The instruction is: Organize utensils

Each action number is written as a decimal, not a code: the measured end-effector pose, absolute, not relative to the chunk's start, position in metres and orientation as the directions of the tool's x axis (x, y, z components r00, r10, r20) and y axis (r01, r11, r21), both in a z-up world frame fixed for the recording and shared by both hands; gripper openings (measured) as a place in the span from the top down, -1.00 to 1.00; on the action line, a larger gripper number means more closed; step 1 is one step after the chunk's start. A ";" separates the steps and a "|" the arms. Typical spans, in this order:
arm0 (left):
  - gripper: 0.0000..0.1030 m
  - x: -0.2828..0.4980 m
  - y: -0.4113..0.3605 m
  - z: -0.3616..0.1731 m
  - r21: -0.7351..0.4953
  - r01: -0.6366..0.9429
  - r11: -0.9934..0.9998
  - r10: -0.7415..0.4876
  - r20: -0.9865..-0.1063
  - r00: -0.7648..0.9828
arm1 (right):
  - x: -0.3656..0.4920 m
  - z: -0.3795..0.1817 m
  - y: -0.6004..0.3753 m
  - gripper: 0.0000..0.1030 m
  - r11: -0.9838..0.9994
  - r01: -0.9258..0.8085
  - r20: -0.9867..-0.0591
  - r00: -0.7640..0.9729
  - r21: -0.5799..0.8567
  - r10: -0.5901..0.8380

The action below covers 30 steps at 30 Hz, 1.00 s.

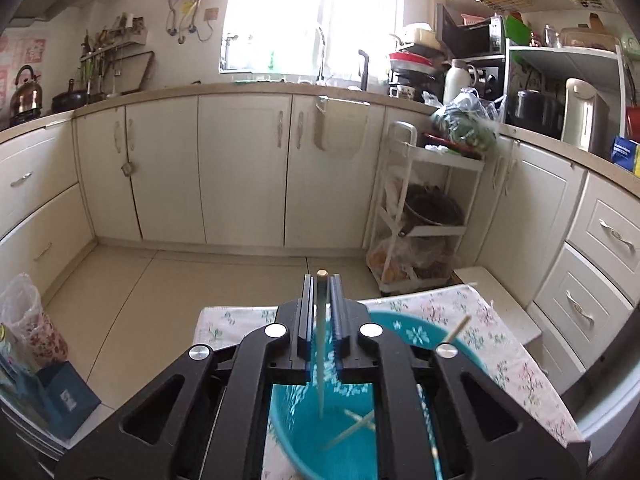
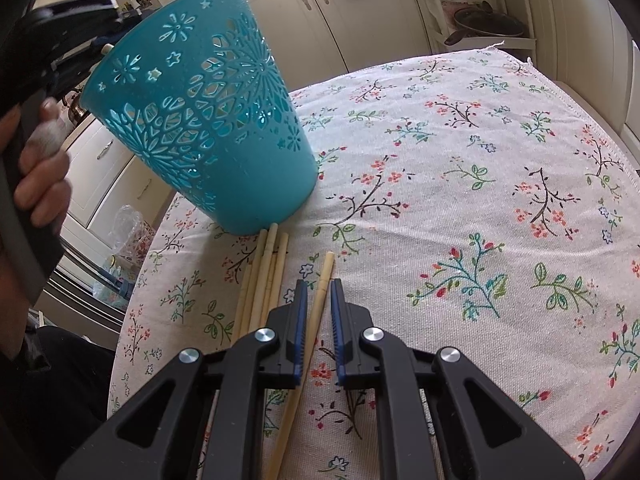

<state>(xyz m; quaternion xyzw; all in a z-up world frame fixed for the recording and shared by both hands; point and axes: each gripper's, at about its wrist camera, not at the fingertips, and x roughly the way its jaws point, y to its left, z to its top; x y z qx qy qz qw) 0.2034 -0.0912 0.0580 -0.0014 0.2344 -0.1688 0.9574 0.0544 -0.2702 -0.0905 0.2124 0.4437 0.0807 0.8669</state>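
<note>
A: Scene, big to small?

B: Tabletop point(image 2: 500, 208) under a floral cloth: off-white weave, printed sprigs with red and pink blossoms and teal leaves. On it a teal plastic basket point(image 2: 208, 120), tapered like a bucket, walls pierced with flower and star cutouts, solid band near the base. It reads tilted in the right wrist view, base end down on the cloth; fisheye, so I can't say how far.

A: Utensils?

B: Pale bamboo-coloured chopsticks. A loose bundle point(image 2: 266, 276) lies flat on the cloth, far ends just at the basket's base. One single chopstick point(image 2: 320, 300) lies just right of the bundle, roughly parallel. More chopsticks in the basket point(image 1: 354, 426), crossed on the bottom, one leaning on the rim.

A: Left hand-held gripper?

B: Left hand-held gripper point(image 1: 322, 280) sits over the basket mouth. A chopstick point(image 1: 321, 344) stands between the fingers, blunt end up at the tips, lower end down inside the basket. Jaws narrow, but there's a slim gap on each side of the stick, so not pinching. The person's hand point(image 2: 38, 164) is on the grip.

A: Right one?

B: Right hand-held gripper point(image 2: 319, 286) is angled down at the cloth, blue pads straddling the single chopstick. Jaws nearly together, yet clear space shows on both sides of the stick. No clamp, stick lies on the cloth.
</note>
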 end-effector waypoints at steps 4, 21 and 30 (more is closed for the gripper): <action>0.13 0.184 -0.067 0.066 -0.107 0.301 0.947 -0.317 -0.447 0.837 | 0.055 -0.089 -0.271 0.76 0.901 0.039 -0.740 0.587 0.431 0.329; -0.31 0.154 0.028 0.033 -0.297 0.130 0.946 -0.262 -0.467 0.845 | 0.060 -0.082 -0.241 0.82 0.980 -0.073 -0.808 0.556 0.187 0.195; -0.43 0.164 0.031 0.022 -0.314 0.096 0.945 -0.254 -0.514 0.819 | 0.045 -0.075 -0.274 0.89 0.923 0.009 -0.768 0.558 0.386 0.315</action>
